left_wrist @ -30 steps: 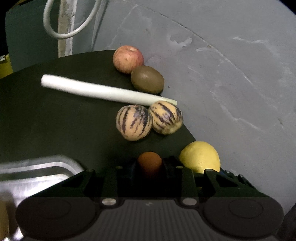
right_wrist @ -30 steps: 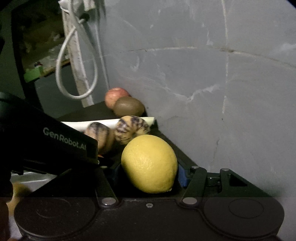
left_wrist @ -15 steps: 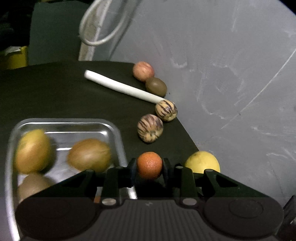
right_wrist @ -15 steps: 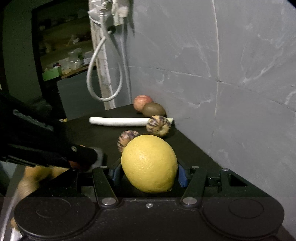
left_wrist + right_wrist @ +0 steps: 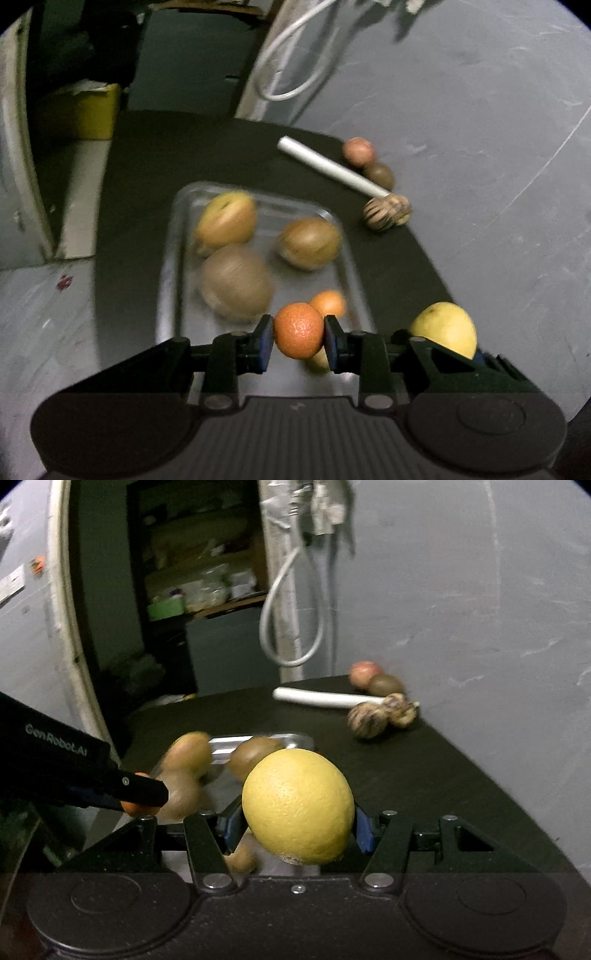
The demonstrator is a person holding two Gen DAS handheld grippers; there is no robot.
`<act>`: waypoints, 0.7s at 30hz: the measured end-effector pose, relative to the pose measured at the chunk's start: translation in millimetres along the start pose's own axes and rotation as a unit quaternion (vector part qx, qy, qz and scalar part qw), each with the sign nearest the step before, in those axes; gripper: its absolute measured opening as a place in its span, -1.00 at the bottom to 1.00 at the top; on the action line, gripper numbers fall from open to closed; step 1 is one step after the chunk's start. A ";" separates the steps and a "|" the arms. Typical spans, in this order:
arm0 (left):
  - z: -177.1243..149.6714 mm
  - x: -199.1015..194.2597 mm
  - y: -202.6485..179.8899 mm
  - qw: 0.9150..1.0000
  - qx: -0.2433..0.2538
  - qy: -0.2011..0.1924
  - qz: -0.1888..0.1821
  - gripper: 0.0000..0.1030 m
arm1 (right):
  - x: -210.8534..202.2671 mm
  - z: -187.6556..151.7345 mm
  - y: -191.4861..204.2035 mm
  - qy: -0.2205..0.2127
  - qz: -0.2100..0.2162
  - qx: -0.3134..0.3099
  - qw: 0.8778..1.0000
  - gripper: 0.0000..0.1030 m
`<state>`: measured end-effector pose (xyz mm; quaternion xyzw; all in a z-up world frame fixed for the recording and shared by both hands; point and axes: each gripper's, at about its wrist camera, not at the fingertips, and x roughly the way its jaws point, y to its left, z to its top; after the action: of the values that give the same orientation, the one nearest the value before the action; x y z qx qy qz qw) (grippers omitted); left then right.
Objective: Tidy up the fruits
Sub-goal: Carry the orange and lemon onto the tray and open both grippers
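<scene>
My left gripper (image 5: 298, 341) is shut on a small orange mandarin (image 5: 298, 329) and holds it above the near end of a steel tray (image 5: 171, 258). The tray holds several brown and yellowish fruits (image 5: 308, 243) and another mandarin (image 5: 328, 302). My right gripper (image 5: 297, 825) is shut on a yellow lemon (image 5: 297, 805), held above the tray's near right side; the lemon also shows in the left wrist view (image 5: 445, 326). The left gripper's arm (image 5: 74, 771) shows at the left of the right wrist view.
On the dark table (image 5: 221, 147) by the grey wall lie a white stick (image 5: 332, 171), a red apple (image 5: 357, 150), a kiwi (image 5: 378, 174) and two striped fruits (image 5: 386, 212). A white cable loop (image 5: 291, 627) hangs at the back.
Both grippers have pulled back and up from the far fruits, each carrying its fruit. The tray with its fruits has come into full view under the left gripper.
</scene>
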<state>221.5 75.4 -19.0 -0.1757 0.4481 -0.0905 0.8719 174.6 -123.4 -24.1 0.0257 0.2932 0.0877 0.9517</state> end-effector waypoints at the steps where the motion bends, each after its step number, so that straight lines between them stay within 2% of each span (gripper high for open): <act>1: -4.8 -2.9 5.4 1.000 -0.002 0.002 0.004 -0.40 | -2.3 -3.2 3.1 0.003 0.004 -0.004 1.000 0.15; 8: -26.4 -4.2 27.9 1.000 -0.012 0.017 0.023 -0.40 | -7.5 -24.0 23.4 0.032 0.025 -0.012 0.999 0.15; 21: -44.3 10.3 37.0 0.998 -0.002 0.043 0.040 -0.40 | 6.3 -44.7 42.3 0.070 0.031 -0.011 0.997 0.15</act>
<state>191.5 96.3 -64.8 -0.1553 0.4924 -0.0618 0.8542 148.1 -80.8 -60.3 0.0181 0.3567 0.1223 0.9260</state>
